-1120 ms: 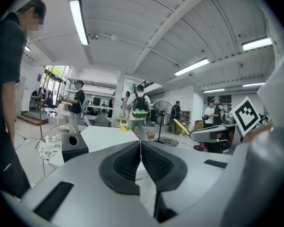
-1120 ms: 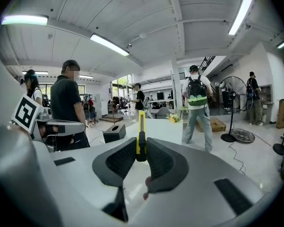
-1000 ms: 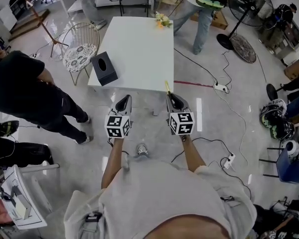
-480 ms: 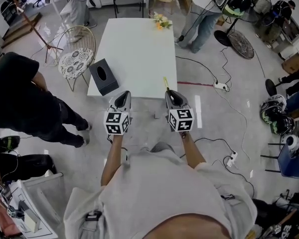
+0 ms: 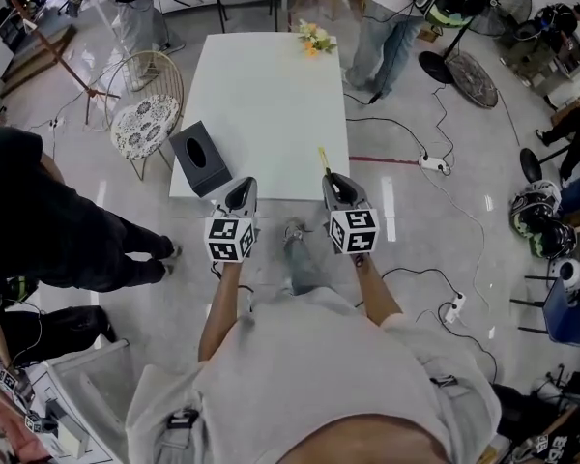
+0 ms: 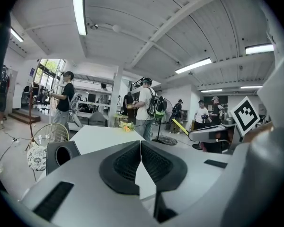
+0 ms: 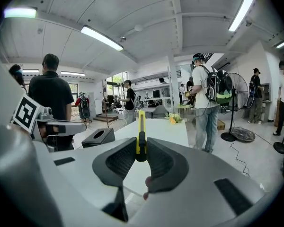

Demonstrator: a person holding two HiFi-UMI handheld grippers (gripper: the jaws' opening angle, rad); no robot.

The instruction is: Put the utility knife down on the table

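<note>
A yellow utility knife (image 7: 141,134) stands upright between the pads of my right gripper (image 7: 141,151), which is shut on it. In the head view the knife (image 5: 323,159) sticks out ahead of the right gripper (image 5: 336,184), just over the near edge of the white table (image 5: 271,95). My left gripper (image 5: 239,191) hovers at the same near edge, to the left. Its jaws (image 6: 140,150) are shut with nothing between them.
A black tissue box (image 5: 199,158) sits at the table's near left corner, close to my left gripper. Yellow flowers (image 5: 314,39) lie at the far end. A wire chair (image 5: 147,104) stands left of the table. People stand around, and cables (image 5: 427,162) run across the floor on the right.
Both grippers have moved forward towards the table and now reach its near edge. The knife stays gripped in the right one.
</note>
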